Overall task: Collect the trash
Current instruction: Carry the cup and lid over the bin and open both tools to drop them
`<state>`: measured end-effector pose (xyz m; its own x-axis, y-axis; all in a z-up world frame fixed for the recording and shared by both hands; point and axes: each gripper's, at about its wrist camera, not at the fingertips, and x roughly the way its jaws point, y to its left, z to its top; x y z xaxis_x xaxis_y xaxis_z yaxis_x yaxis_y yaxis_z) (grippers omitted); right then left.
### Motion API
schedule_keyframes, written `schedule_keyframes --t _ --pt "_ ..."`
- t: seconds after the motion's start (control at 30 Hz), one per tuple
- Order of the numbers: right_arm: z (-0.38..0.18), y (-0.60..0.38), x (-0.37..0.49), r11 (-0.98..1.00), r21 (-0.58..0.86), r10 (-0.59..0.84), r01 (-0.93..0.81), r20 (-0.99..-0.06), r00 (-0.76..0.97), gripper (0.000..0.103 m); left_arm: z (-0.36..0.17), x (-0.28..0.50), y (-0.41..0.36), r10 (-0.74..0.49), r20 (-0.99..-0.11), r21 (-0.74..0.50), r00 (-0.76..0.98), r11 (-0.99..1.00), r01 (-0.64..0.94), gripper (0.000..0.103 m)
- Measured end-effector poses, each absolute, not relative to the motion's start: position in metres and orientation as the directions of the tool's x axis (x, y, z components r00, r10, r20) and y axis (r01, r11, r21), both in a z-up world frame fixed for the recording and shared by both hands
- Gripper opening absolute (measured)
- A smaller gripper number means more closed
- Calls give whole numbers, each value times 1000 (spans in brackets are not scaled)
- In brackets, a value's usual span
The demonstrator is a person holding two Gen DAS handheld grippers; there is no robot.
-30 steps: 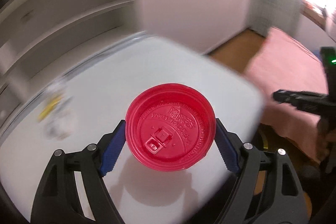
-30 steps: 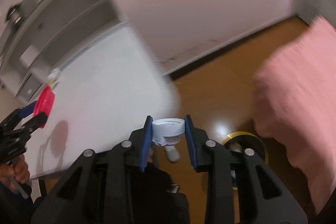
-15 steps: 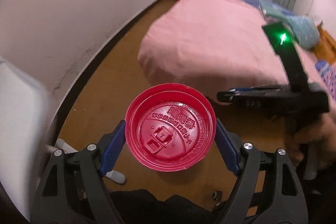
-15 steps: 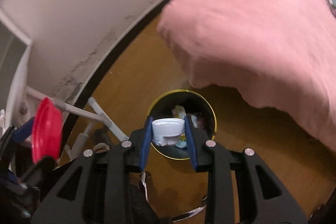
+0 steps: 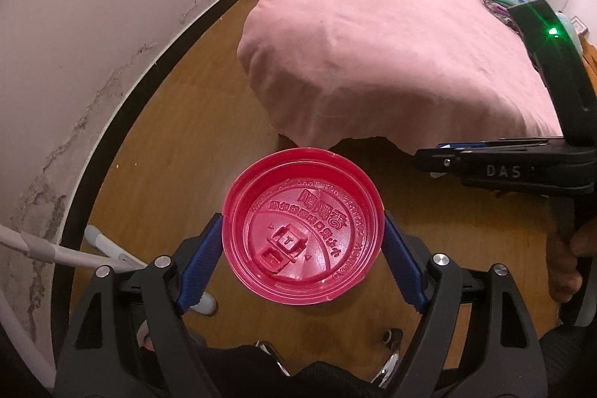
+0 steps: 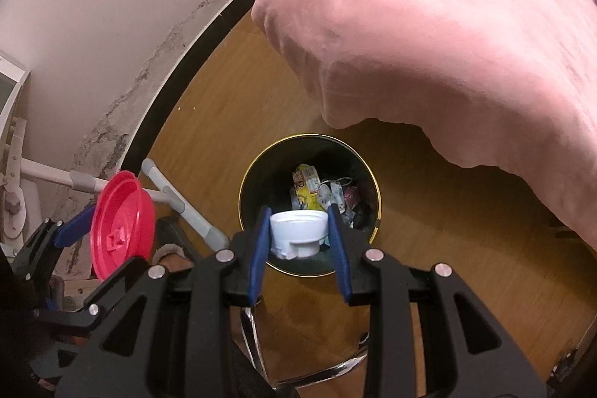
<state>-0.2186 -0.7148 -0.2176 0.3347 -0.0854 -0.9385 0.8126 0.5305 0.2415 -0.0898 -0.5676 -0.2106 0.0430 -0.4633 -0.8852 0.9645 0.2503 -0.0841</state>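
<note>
My left gripper point(image 5: 303, 230) is shut on a red plastic cup lid point(image 5: 303, 226), held face-on above the wooden floor. The lid also shows at the left of the right wrist view point(image 6: 121, 224). My right gripper point(image 6: 299, 232) is shut on a small white plastic cap point(image 6: 298, 234) and holds it over the near rim of a round black trash bin with a gold rim point(image 6: 246, 181). The bin holds several wrappers, one of them yellow point(image 6: 306, 187). The right gripper shows at the right of the left wrist view point(image 5: 440, 157).
A bed under a pink blanket point(image 6: 447, 25) stands to the right of the bin and overhangs the floor. A white wall with a black baseboard point(image 6: 194, 51) runs on the left. White and grey table legs point(image 6: 179, 207) stand left of the bin.
Both grippers have swung away from the white table toward the floor. The bin has come closer and sits just past the white cap. Both grips are unchanged.
</note>
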Motion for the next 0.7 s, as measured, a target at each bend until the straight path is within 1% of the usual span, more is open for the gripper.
schedule_keyframes --t 0.27,0.33,0.37,0.53,0.7 --pt "-221 -716 -214 531 255 -68 808 -938 340 32 -223 -84 -570 -442 -897 -100 29 266 959 79" --pt "-220 -714 -214 529 254 -71 810 -937 341 41 -225 -83 -571 -437 -899 -102 27 269 958 79" --pt "-219 -714 -215 527 256 -75 810 -936 344 48 -226 -82 -572 -434 -900 -103 26 269 958 79" --pt "-218 -717 -220 509 254 -98 823 -932 349 52 -229 -82 -577 -427 -904 -116 10 269 956 80" --pt "-209 -724 -232 465 250 -154 849 -922 355 59 -227 -88 -589 -431 -903 -122 -5 246 961 82"
